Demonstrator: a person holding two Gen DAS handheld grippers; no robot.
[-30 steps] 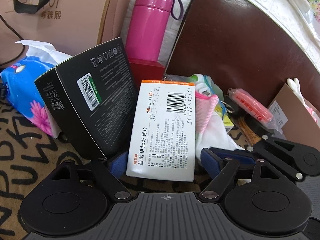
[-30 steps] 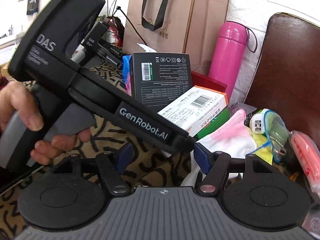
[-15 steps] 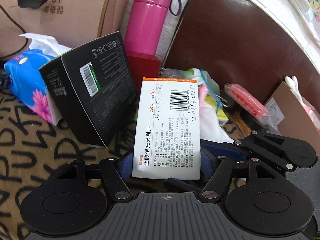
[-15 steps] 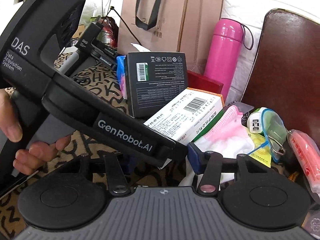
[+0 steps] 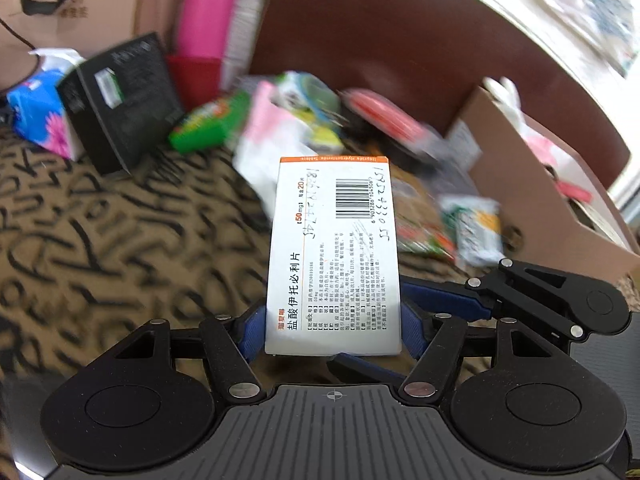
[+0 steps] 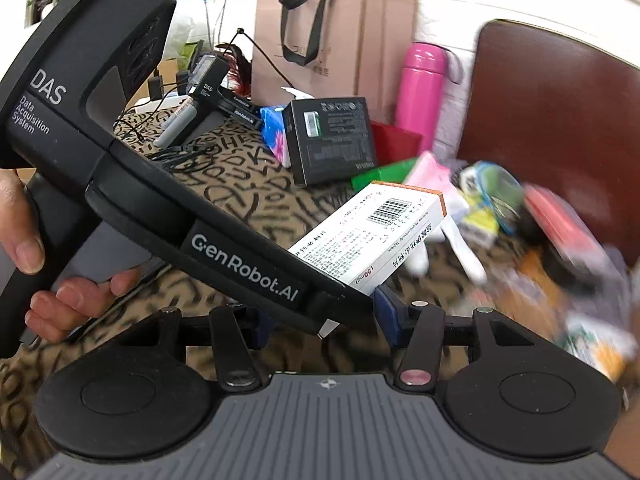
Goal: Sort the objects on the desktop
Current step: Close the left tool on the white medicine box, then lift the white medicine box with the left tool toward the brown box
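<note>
My left gripper is shut on a white medicine box with an orange end and a barcode, and holds it above the patterned cloth. The same box shows in the right wrist view, at the end of the left gripper's black body. My right gripper is open and empty, just below and beside the left gripper; its fingers show at the right of the left wrist view. A pile of small objects lies ahead, blurred.
A black box, a blue tissue pack, a green box and a pink bottle stand at the back. A cardboard box is at the right. A brown chair back and a paper bag stand behind.
My left gripper has lifted the medicine box off the pile and drawn it back towards me and to the right. The green box beneath it has come into view. The right gripper moved along.
</note>
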